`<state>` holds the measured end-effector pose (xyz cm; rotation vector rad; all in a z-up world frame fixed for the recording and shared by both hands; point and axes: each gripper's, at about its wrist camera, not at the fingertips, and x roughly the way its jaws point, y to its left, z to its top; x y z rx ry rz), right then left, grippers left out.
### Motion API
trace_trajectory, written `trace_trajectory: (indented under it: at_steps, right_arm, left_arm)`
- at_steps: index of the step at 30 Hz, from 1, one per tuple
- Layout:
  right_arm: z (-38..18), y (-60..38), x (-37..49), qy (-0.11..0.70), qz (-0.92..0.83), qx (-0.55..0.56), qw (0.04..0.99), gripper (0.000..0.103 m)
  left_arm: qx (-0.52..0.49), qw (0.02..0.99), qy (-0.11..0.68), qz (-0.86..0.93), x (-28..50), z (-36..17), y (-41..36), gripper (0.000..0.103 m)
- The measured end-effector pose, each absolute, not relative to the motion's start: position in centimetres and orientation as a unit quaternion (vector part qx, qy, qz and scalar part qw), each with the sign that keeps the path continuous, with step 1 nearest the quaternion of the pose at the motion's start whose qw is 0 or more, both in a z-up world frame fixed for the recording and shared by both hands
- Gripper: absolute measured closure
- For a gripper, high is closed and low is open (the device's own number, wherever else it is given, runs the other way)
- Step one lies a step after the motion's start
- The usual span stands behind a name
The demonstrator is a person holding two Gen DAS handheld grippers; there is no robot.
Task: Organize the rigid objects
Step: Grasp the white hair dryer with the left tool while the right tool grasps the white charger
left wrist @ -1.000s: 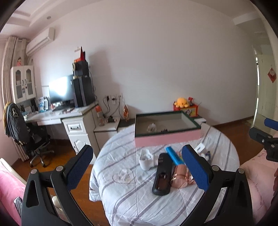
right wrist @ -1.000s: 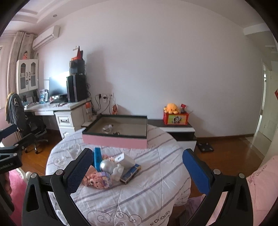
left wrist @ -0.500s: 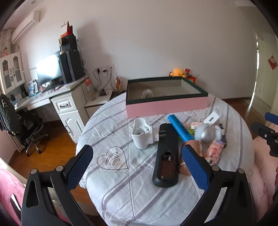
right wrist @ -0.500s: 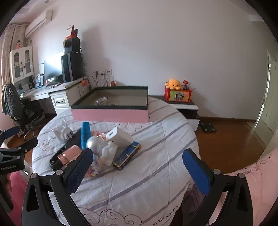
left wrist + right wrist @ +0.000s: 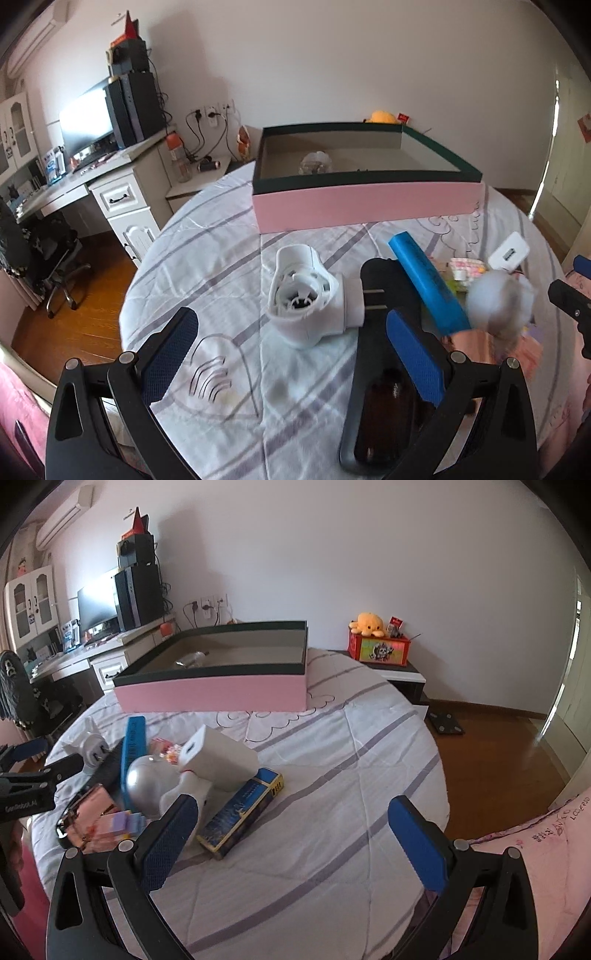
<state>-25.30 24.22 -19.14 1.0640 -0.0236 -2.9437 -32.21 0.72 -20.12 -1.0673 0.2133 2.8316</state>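
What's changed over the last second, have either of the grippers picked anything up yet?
Nothing grasped. Both grippers have come forward and down toward the table. The left gripper now hangs low over the white plug adapter, jaws open. The right gripper has closed in on the clutter beside the dark blue box, also open. The objects and the pink box have not moved.

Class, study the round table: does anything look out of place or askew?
Yes. A jumble of objects lies piled beside the pink box: the white power bank rests tilted across the dark blue carton, while the box holds almost nothing.
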Motion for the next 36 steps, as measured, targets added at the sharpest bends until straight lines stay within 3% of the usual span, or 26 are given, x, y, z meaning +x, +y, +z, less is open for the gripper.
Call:
trace_trajectory:
  at_steps: [10,11,12,13,31,36]
  right_arm:
    - [-20.7,24.5,-27.2,-0.017,-0.933,0.360,0.014,0.000]
    - [-20.8,24.5,-27.3,-0.017,-0.932,0.361,0.015,0.000]
    - [-20.8,24.4,-27.3,-0.016,-0.932,0.362,0.015,0.000]
    - [-20.9,24.3,-27.3,-0.015,-0.931,0.364,0.015,0.000]
    - [-19.4,23.5,-28.0,-0.008,-0.936,0.353,0.001,0.000]
    - [-18.5,22.9,-28.8,-0.031,-0.938,0.344,0.034,0.000]
  left_arm:
    - [-0.363,0.073,0.062,0.927,-35.1,-21.3,0.3,0.001]
    - [-0.360,0.075,0.060,0.928,-35.1,-21.3,0.1,0.011]
    - [-0.360,0.080,0.057,0.928,-35.2,-21.4,0.0,0.032]
    - [-0.366,0.085,0.054,0.925,-35.4,-21.6,-0.1,0.040]
    - [-0.363,0.075,0.073,0.926,-31.6,-21.0,-2.2,0.040]
    - [-0.361,0.075,0.071,0.927,-31.5,-20.7,-2.2,0.040]
